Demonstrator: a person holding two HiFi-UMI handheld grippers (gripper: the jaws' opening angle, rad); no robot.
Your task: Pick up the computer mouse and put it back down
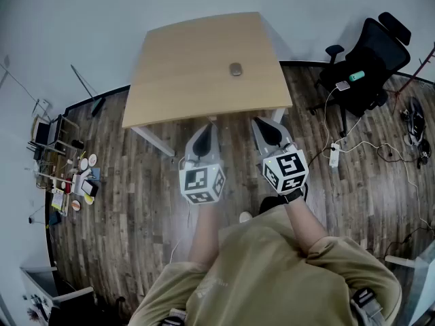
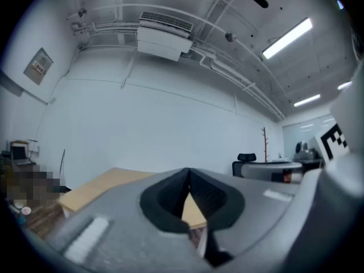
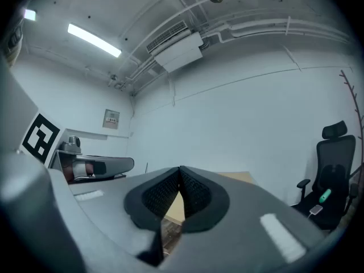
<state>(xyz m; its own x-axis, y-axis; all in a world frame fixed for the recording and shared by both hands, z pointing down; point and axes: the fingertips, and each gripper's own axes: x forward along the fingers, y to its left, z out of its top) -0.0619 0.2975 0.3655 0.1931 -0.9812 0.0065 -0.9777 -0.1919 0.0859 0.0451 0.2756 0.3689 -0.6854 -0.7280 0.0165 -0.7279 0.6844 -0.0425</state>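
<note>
Two tools level short of the table (image 1: 183, 60), left gripper (image 1: 206, 131) and right gripper (image 1: 264, 126) each with jaws together and empty, mouse (image 1: 236, 69) on tabletop right of middle, well apart from both, wall sign (image 3: 111, 119) too small to read

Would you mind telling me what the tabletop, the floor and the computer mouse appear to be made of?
Tabletop: pale wood or wood-look laminate with a matte finish; the tan surface is even and shows no glare.
Floor: dark wood planks or plank-pattern laminate, with a slight sheen; the boards are staggered and mixed in tone.
Computer mouse: probably smooth grey-brown plastic, but too small to be sure.
</note>
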